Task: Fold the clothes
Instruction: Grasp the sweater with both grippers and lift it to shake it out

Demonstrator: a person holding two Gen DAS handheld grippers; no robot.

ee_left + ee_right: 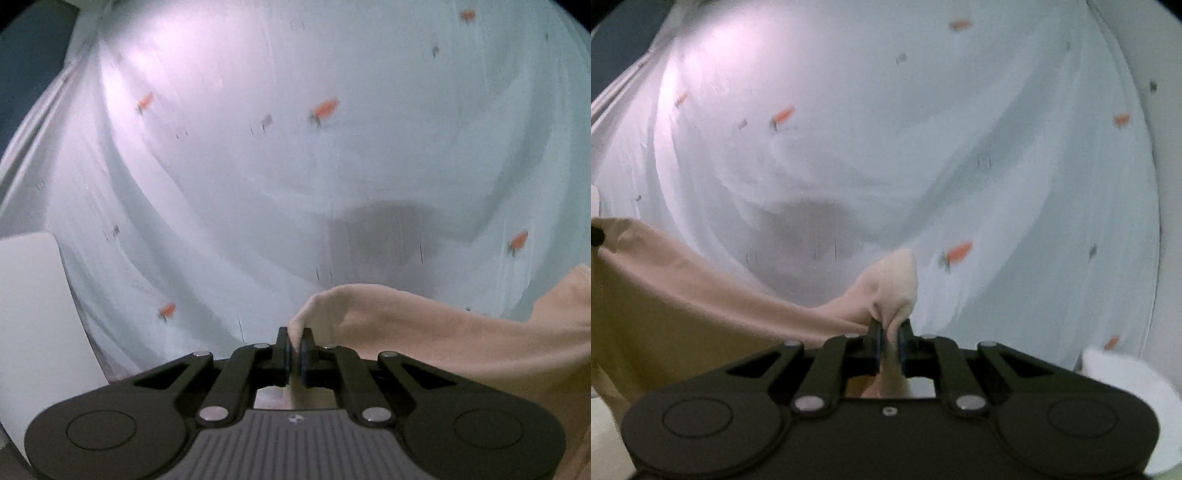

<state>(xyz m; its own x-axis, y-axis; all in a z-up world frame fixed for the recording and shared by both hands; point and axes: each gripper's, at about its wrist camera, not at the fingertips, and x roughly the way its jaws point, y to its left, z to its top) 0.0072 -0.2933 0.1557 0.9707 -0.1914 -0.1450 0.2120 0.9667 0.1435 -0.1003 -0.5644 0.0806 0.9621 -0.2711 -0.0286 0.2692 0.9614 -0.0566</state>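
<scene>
Beige garment [424, 325] between level hand-held grippers [295, 345]

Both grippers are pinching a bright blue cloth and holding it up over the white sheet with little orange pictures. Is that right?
Almost. The cloth is not blue; it is pale beige, as both wrist views show. The rest holds: the left gripper and the right gripper each pinch it, above the white sheet with orange pictures.
</scene>
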